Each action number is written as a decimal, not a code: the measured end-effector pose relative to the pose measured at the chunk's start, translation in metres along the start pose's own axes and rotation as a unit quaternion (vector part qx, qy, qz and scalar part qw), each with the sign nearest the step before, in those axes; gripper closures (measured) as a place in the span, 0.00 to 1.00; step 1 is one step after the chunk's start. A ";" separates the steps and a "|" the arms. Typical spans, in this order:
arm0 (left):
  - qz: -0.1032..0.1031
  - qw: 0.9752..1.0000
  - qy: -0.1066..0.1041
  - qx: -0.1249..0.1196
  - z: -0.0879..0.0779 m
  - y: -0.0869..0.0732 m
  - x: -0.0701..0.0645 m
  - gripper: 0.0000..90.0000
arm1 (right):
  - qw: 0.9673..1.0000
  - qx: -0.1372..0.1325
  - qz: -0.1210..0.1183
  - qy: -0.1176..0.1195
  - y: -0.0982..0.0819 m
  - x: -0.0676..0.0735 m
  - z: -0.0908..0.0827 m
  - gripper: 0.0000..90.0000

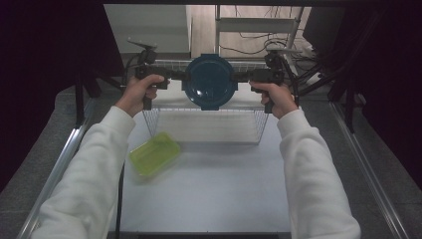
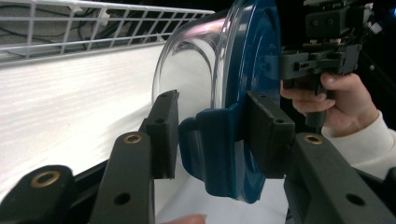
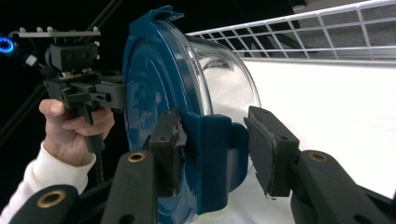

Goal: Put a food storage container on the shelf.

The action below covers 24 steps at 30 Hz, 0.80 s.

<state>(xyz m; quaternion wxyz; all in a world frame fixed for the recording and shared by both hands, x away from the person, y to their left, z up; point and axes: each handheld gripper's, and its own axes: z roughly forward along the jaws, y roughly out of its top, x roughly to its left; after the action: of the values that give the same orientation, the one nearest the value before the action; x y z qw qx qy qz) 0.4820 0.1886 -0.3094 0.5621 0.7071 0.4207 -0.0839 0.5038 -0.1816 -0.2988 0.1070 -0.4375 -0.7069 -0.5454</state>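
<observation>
While both hands lift it above the wire basket (image 1: 204, 124), a blue-lidded clear container (image 1: 209, 82) hangs between the left gripper (image 1: 174, 75) and right gripper (image 1: 245, 76), each half-closed on a lid clasp.

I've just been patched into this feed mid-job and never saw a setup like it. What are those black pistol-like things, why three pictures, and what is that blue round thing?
A person holds two hand tools, each with two black jaws: the left gripper and the right gripper. One picture looks down from above the table; the other two come from cameras riding on each gripper, looking along its jaws. The blue round thing is a clear glass container with a blue lid, carried between them above a white wire basket. Each gripper's jaws straddle one of the lid's blue side clips; whether they press firmly is hard to tell. A yellow-green plastic tub lies on the white table.
</observation>
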 end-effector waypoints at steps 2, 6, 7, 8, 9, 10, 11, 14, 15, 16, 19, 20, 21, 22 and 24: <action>-0.007 1.000 -0.004 0.000 0.000 0.001 0.004 0.64 | 1.000 0.002 0.006 -0.001 0.002 -0.001 0.002 0.63; -0.027 1.000 -0.007 -0.008 0.003 0.003 0.012 0.64 | 0.999 0.007 0.038 -0.007 0.007 -0.004 0.006 0.62; -0.032 0.999 -0.008 -0.010 0.004 0.003 0.013 0.64 | 0.999 0.007 0.044 -0.009 0.008 -0.006 0.007 0.62; -0.039 0.999 -0.007 -0.013 0.005 0.003 0.014 0.64 | 0.999 0.009 0.052 -0.009 0.009 -0.006 0.007 0.62; -0.044 0.999 -0.005 -0.015 0.006 0.003 0.016 0.64 | 0.998 0.010 0.059 -0.010 0.010 -0.008 0.008 0.62; -0.048 0.999 -0.005 -0.016 0.007 0.004 0.017 0.64 | 0.997 0.011 0.070 -0.010 0.011 -0.010 0.009 0.62; -0.054 0.998 -0.005 -0.018 0.007 0.004 0.019 0.64 | 0.997 0.011 0.073 -0.011 0.012 -0.011 0.010 0.62; -0.064 0.998 -0.006 -0.023 0.009 0.003 0.022 0.63 | 0.996 0.013 0.082 -0.014 0.014 -0.013 0.012 0.62; -0.072 0.997 -0.006 -0.026 0.010 0.003 0.023 0.63 | 0.996 0.015 0.091 -0.016 0.014 -0.014 0.013 0.62; -0.075 0.997 -0.006 -0.028 0.010 0.003 0.024 0.63 | 0.995 0.016 0.100 -0.018 0.014 -0.015 0.014 0.62; -0.091 0.995 -0.002 -0.033 0.013 0.004 0.028 0.63 | 0.991 0.016 0.127 -0.022 0.015 -0.017 0.016 0.62; -0.095 0.995 -0.002 -0.035 0.014 0.004 0.030 0.63 | 0.990 0.016 0.135 -0.024 0.014 -0.019 0.017 0.62; -0.100 0.994 -0.002 -0.037 0.015 0.004 0.032 0.63 | 0.989 0.014 0.144 -0.024 0.014 -0.021 0.018 0.62; -0.103 0.994 -0.002 -0.039 0.016 0.004 0.033 0.63 | 0.988 0.011 0.151 -0.026 0.014 -0.022 0.019 0.62; -0.108 0.993 -0.002 -0.039 0.018 0.004 0.036 0.63 | 0.986 0.008 0.166 -0.031 0.014 -0.024 0.020 0.61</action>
<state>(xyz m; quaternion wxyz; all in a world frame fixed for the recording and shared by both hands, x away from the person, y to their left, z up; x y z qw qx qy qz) 0.5135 0.1913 -0.3345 0.5779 0.6349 0.4963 -0.1289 0.5351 -0.1760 -0.3121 0.1777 -0.5646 -0.6319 -0.5003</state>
